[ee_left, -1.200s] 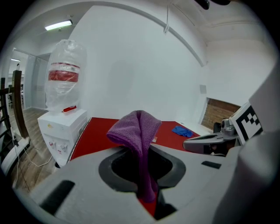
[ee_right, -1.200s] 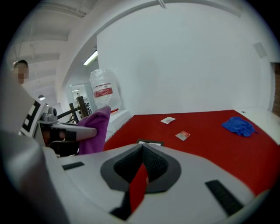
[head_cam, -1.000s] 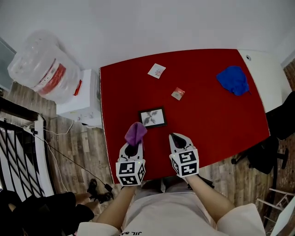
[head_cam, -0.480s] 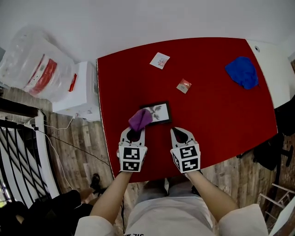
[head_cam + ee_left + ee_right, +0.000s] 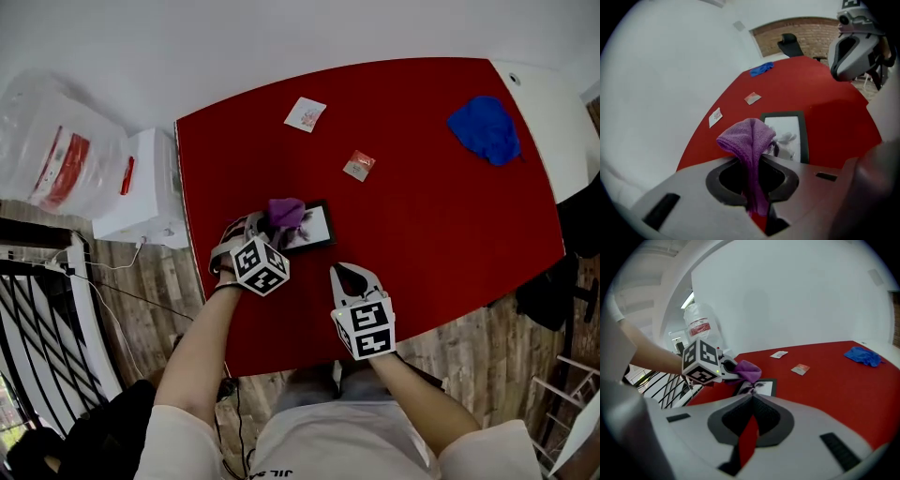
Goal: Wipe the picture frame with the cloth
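The left gripper's jaws were closed on a purple cloth, whose lower end was pinched between them while its bunched upper end was folded forward past the tips. In the head view this gripper was turned sideways, towards the person's right, and the cloth was held over the left end of the picture frame. Whether the cloth was pressed onto the glass could not be told. In the left gripper view the frame was seen lying flat just beyond the cloth, a dark border round a pale print.

The right gripper's jaws were brought together at the tips with nothing held between them; only a sliver of red table was seen behind the tips. In the head view this gripper was held over the near part of the table, beside the frame and apart from it.

Farther out on the red table, a small red and silver packet and a white card were laid well apart from the frame, and a blue cloth was left near the far right corner. Beside the table's left edge a white cabinet was seen, with a large clear water bottle next to it.
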